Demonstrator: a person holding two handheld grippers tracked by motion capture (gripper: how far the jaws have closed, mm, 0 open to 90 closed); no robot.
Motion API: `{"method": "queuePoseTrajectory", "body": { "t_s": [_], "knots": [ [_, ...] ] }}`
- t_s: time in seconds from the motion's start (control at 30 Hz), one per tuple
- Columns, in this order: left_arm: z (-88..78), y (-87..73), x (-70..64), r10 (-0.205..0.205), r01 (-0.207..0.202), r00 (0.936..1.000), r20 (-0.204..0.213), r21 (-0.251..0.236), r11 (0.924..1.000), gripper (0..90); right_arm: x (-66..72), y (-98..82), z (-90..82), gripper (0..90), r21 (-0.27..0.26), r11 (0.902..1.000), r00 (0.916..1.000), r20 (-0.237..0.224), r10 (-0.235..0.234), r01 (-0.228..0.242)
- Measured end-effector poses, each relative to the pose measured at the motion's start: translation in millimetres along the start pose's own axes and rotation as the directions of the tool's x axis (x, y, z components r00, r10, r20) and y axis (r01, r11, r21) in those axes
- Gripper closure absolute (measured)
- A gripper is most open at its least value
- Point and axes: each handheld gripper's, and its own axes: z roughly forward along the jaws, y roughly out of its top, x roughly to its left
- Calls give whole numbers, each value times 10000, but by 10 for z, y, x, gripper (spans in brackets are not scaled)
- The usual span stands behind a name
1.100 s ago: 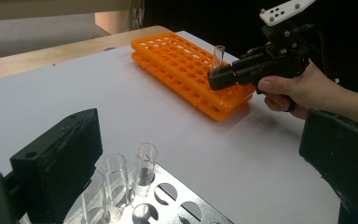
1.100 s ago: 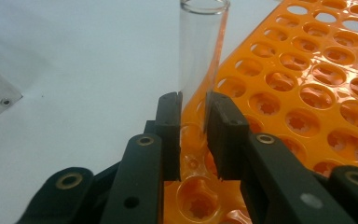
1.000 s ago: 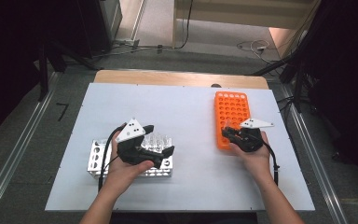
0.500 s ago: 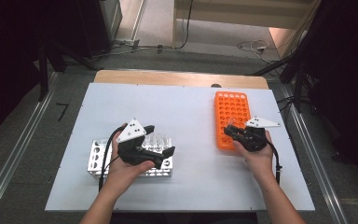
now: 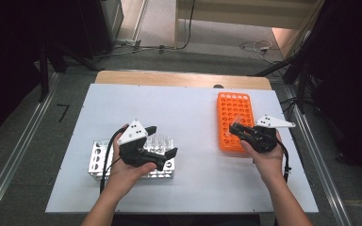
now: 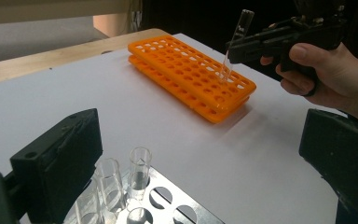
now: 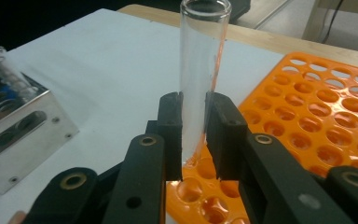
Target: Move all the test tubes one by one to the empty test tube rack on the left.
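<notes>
My right gripper (image 7: 194, 135) is shut on a clear glass test tube (image 7: 203, 60), held upright over the near left corner of the orange tube rack (image 5: 235, 118). In the left gripper view the test tube (image 6: 235, 42) has its lower tip just at a rack hole. The orange rack (image 6: 191, 77) lies flat on the white table. My left gripper (image 5: 162, 147) stands open over the metal tube rack (image 5: 99, 160), its jaws wide on either side of several clear tubes (image 6: 140, 168) standing in it.
The white table top (image 5: 184, 113) has free room between the two racks. A wooden strip (image 5: 179, 79) runs along its far edge. Metal rails flank the table, and cables lie on the floor beyond.
The right gripper has risen a little with the test tube over the orange rack's near left corner. The left gripper has stayed over the metal rack.
</notes>
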Motion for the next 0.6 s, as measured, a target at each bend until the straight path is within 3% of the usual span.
{"method": "queuePoseTrajectory", "body": {
  "t_s": [0.27, 0.6],
  "knots": [
    [20, 16, -59, 171, -171, 9998, 85, 9, 9999, 0, 237, 93, -29, 741, 7, 9990, 9962, -749, -442, 444],
    [30, 43, -130, 234, -231, 9994, 265, -93, 9997, 0, 508, 173, -42, 741, 55, 9960, 9843, -1533, -869, 888]
  ]
}}
